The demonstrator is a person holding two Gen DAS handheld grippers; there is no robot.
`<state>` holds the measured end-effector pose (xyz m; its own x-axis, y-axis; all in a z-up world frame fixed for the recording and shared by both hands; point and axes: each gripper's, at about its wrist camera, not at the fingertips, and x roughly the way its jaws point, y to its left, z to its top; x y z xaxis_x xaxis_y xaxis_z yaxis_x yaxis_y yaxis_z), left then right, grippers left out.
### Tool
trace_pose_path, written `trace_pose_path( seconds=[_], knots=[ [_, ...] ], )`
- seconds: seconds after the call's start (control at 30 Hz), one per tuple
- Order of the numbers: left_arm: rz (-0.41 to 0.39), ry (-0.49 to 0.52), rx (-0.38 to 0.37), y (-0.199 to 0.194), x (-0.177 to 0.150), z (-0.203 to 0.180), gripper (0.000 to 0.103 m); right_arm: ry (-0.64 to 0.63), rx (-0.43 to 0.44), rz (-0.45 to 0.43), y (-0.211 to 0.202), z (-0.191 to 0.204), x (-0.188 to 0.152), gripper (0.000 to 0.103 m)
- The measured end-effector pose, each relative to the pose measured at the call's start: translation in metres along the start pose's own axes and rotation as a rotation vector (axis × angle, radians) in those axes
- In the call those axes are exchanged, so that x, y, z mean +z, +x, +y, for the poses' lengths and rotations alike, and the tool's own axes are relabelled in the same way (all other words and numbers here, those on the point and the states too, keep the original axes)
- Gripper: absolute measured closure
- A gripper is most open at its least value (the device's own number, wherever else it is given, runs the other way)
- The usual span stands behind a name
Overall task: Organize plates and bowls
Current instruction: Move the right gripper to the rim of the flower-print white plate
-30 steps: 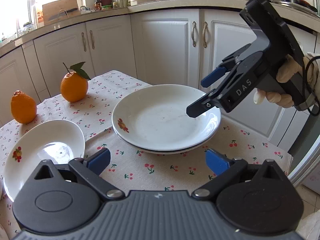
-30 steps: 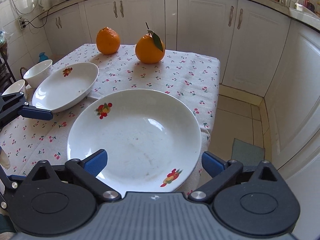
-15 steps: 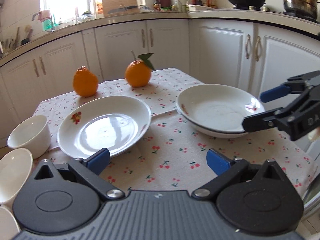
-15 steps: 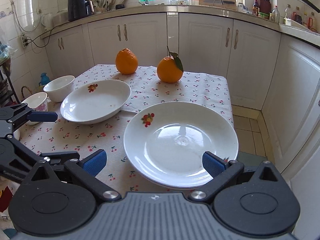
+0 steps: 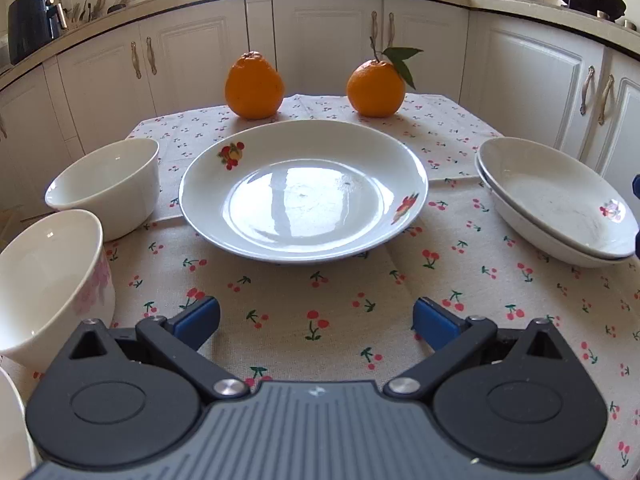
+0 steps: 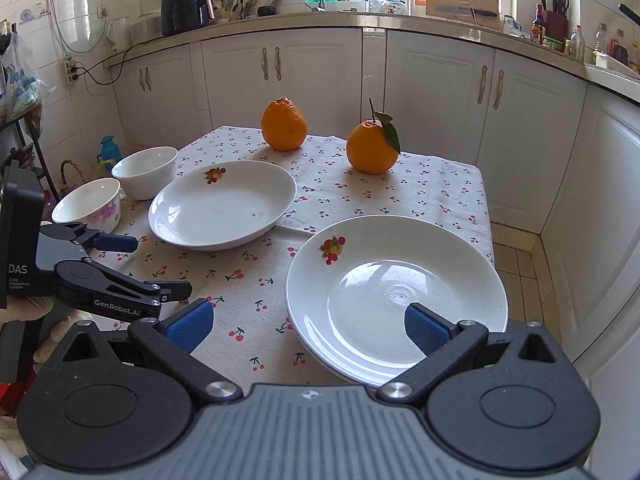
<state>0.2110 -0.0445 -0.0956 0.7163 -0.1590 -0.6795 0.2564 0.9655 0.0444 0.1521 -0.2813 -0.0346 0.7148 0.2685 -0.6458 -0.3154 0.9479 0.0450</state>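
Both the left tongs (image 5: 316, 320) and the right tongs (image 6: 308, 326) stand spread and empty, the left squared up to the single fruit-print plate (image 5: 304, 192) at frame centre, probably for adding to the two-plate stack (image 5: 556, 206) at right, with bowls (image 5: 108, 184) grouped left.

Plate (image 5: 304, 192) looking like glazed ceramic, glossy, throwing window glare. Stacked plates (image 5: 560, 208) showing the same glaze, slightly duller. Bowls (image 5: 108, 184) smooth, shiny white. Tablecloth (image 5: 320, 304) reading as woven cloth, matt, coarse weave, creased. Oranges (image 5: 254, 86) showing dimpled, faintly shiny peel. Left gripper (image 5: 316, 318) showing matt black plastic, ribbed blue pads (image 5: 198, 316), bright metal pins. Cabinets (image 6: 436, 92) wearing smooth, satin white finish.
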Motion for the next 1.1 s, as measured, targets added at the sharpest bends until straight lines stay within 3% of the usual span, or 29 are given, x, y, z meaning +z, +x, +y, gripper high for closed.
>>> trace_pose_path(
  seconds=[0.37, 0.7, 1.1],
  knots=[
    [-0.022, -0.041, 0.003, 0.011, 0.005, 0.003, 0.0, -0.129, 0.055, 0.048, 0.033, 0.01, 0.029, 0.0],
    [-0.018, -0.059, 0.023, 0.022, 0.016, 0.005, 0.0, -0.224, 0.172, 0.09, 0.07, 0.021, 0.064, 0.0],
    [-0.059, -0.029, 0.005, 0.018, 0.017, 0.006, 0.003, -0.25, 0.333, 0.158, 0.125, 0.012, 0.104, 0.0]
  ],
)
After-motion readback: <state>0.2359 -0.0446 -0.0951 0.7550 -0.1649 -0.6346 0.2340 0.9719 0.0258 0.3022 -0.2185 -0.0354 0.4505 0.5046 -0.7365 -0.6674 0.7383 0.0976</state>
